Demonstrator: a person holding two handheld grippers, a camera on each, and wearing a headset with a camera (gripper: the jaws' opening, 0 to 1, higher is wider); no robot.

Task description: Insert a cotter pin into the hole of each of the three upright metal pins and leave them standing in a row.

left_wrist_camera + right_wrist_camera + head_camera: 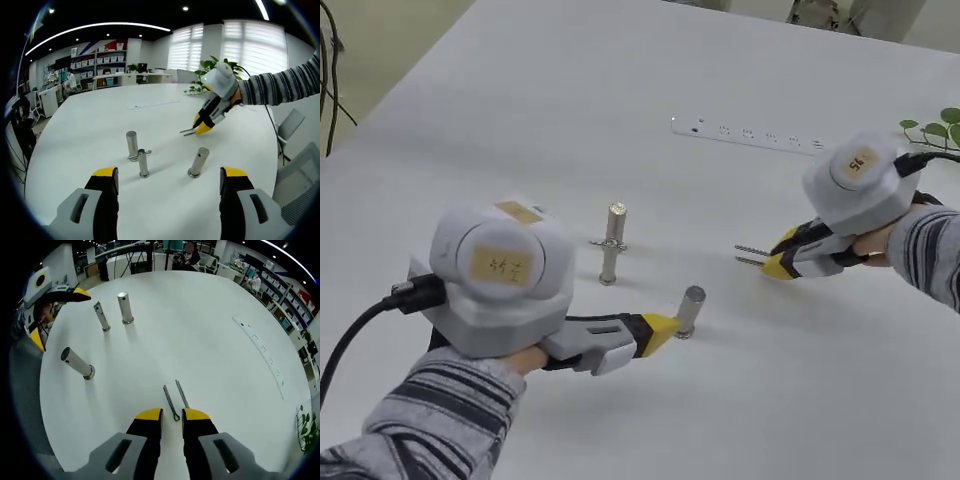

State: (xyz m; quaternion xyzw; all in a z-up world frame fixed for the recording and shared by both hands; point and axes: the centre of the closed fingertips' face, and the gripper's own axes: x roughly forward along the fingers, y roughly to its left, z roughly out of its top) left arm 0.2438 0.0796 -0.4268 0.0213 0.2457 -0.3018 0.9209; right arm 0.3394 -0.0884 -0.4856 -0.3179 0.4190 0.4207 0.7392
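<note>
L gripper is held low and level over the white table, striped sleeve behind. Its jaws are wide apart and hold nothing. Silver metal pins stand just ahead of them: near pin, thin pin w/ a fitted clip, far pin. R gripper, well apart, pinches a thin silver cotter pin, legs fwd. Sticker handwriting can't be read.

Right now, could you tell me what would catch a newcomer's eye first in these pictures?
Three metal pins stand close together on the white table. The right tool pinches a cotter pin, legs pointing out ahead, while the left tool is open before the nearest pin.
</note>
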